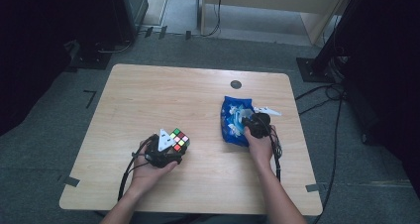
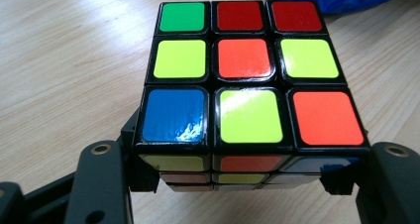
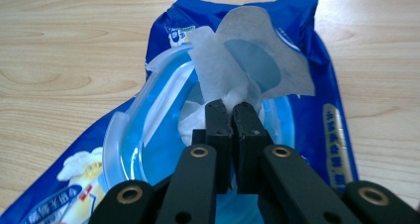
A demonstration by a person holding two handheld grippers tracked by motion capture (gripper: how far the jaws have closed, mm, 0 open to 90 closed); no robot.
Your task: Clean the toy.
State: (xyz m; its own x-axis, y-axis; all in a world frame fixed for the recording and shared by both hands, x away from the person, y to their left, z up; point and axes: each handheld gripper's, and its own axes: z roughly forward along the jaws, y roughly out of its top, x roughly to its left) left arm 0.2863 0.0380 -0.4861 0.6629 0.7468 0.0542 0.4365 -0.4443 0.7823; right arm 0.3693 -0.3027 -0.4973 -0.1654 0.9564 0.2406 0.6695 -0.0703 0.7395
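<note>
A scrambled colour cube (image 1: 180, 139) rests on the wooden table (image 1: 148, 95) at the front left. In the left gripper view the cube (image 2: 247, 75) sits between the two black jaws, and my left gripper (image 2: 242, 172) is shut on its lower sides. At the right lies a blue pack of wet wipes (image 1: 232, 121) with its lid flap open. My right gripper (image 3: 233, 112) is over the pack's opening (image 3: 148, 135), with its jaws pressed together on a white wipe (image 3: 247, 60) that stands up out of the pack. A hand holds each gripper.
A small black round grommet (image 1: 236, 84) sits near the table's far edge. Bare wood lies between the cube and the pack and across the far left. Black cables (image 1: 341, 105) and stand bases (image 1: 312, 68) lie on the grey floor to the right.
</note>
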